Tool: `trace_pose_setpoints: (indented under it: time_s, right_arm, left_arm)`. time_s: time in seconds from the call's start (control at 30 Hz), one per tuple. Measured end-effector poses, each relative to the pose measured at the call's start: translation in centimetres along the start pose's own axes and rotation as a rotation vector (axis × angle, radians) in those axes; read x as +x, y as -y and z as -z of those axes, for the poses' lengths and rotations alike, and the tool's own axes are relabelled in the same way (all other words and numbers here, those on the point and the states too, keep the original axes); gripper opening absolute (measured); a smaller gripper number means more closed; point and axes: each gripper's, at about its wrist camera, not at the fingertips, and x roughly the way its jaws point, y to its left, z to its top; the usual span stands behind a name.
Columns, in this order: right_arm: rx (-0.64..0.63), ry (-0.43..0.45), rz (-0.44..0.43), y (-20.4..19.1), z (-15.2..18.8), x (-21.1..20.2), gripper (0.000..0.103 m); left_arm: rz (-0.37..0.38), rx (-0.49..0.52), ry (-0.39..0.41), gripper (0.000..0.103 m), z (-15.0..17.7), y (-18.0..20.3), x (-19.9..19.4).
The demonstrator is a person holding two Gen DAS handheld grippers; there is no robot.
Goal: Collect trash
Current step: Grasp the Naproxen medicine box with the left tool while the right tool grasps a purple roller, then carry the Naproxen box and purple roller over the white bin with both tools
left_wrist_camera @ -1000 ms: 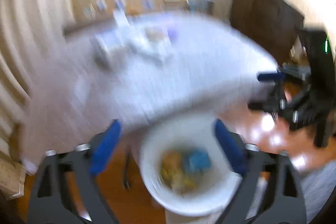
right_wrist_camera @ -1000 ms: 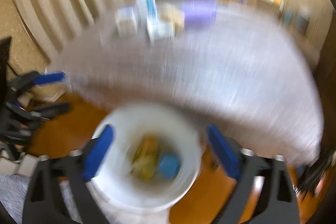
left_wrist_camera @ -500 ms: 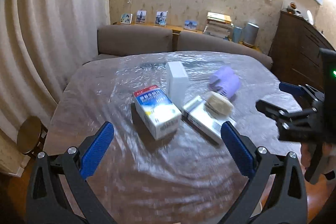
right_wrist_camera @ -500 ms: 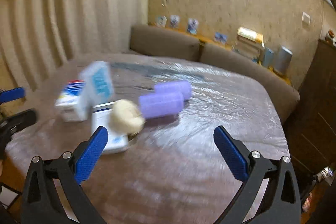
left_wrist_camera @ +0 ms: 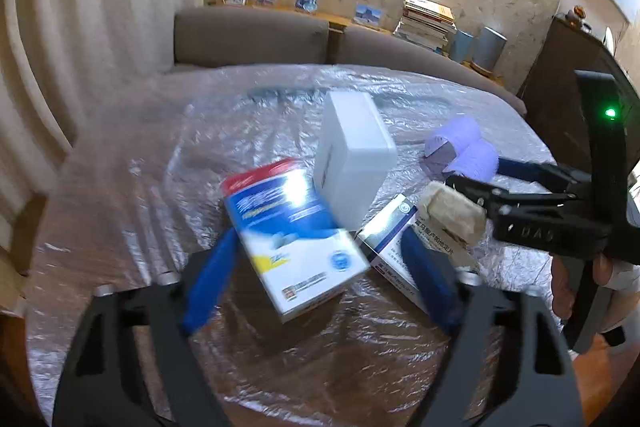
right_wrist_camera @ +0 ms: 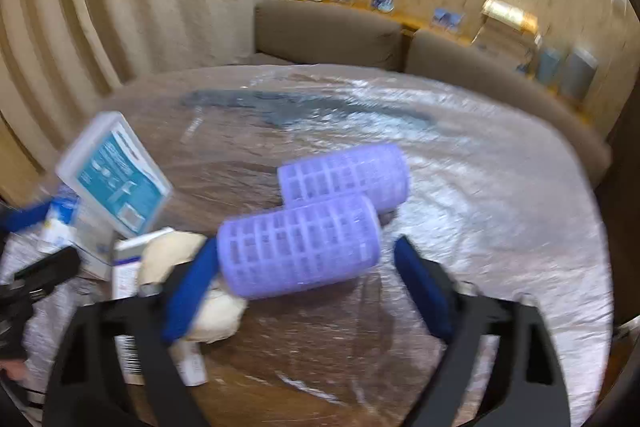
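Observation:
On the film-covered table [left_wrist_camera: 280, 367] a blue, white and red carton [left_wrist_camera: 296, 239] lies flat between the blue fingers of my left gripper [left_wrist_camera: 316, 275]. Its jaws are closing and the right pad still stands clear of the carton. My right gripper [right_wrist_camera: 308, 287] straddles the nearer purple hair roller [right_wrist_camera: 300, 247]. Those jaws are closing too, with a gap at the right pad. A second roller [right_wrist_camera: 348, 171] lies just behind it. An upright white box [left_wrist_camera: 352, 163], a small medicine box [left_wrist_camera: 392, 239] and a beige crumpled lump [left_wrist_camera: 452, 215] sit between the two grippers.
A brown sofa [left_wrist_camera: 256, 35] runs along the table's far side, with framed photos and stacked books [left_wrist_camera: 428, 23] on the ledge behind it. A dark cabinet [left_wrist_camera: 568, 67] stands at the right. Curtains hang at the left. A hand [left_wrist_camera: 560, 287] holds the right gripper's handle.
A second ago both grippers hung over a white bin holding trash. They swung to the table, came close to the carton and the roller, and their jaws narrowed from wide open.

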Motion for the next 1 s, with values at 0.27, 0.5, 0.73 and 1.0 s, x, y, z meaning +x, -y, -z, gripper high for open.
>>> trace_pose_setpoints:
  time_s: [0.27, 0.5, 0.73, 1.0]
  right_arm:
    - [0.042, 0.094, -0.075, 0.2, 1.5, -4.3, 0.073]
    - [0.037, 0.127, -0.086, -0.7, 3.4, -7.8, 0.073]
    - [0.047, 0.123, -0.102, -1.6, 5.5, -9.3, 0.073]
    - [0.052, 0.1, -0.113, -2.2, 7.1, -9.7, 0.073]
  left_arm:
    - [0.018, 0.0, 0.006, 0.052, 0.5, -0.6, 0.0]
    - [0.024, -0.001, 0.022, 0.052, 1.8, -0.7, -1.6]
    - [0.027, -0.015, 0.043, 0.051, 2.8, -1.0, -3.4]
    - [0.01, 0.002, -0.002, 0.05, 3.3, -1.1, -3.5]
